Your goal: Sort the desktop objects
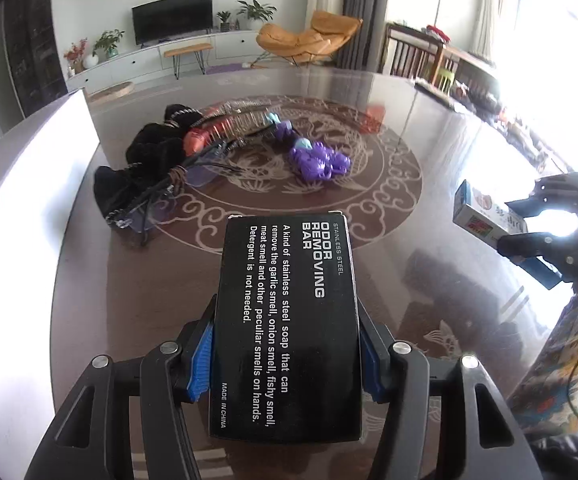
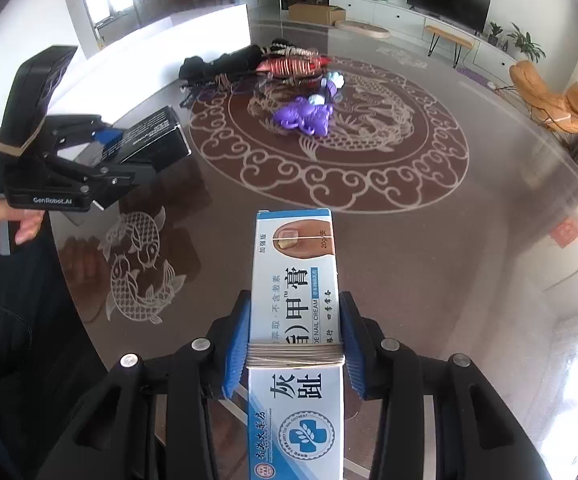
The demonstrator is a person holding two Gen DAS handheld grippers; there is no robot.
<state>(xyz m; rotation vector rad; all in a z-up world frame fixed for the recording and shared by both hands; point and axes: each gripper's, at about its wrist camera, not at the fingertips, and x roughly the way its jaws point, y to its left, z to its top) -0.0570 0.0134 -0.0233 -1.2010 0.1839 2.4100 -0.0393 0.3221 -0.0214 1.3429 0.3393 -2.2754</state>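
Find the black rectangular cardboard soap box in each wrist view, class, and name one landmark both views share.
Left wrist: black rectangular cardboard soap box at bottom centre, clamped in the left gripper.
Right wrist: same box at left, above the table.
Shared landmark: purple plastic toy on the table's round dragon pattern.

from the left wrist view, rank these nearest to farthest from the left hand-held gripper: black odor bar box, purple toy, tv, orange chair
1. black odor bar box: clamped in the left hand-held gripper, straight ahead.
2. purple toy: mid-table, slightly right of centre.
3 and 4. orange chair, beyond the table at right, and tv, on the far wall at left: both far off, too close to call.
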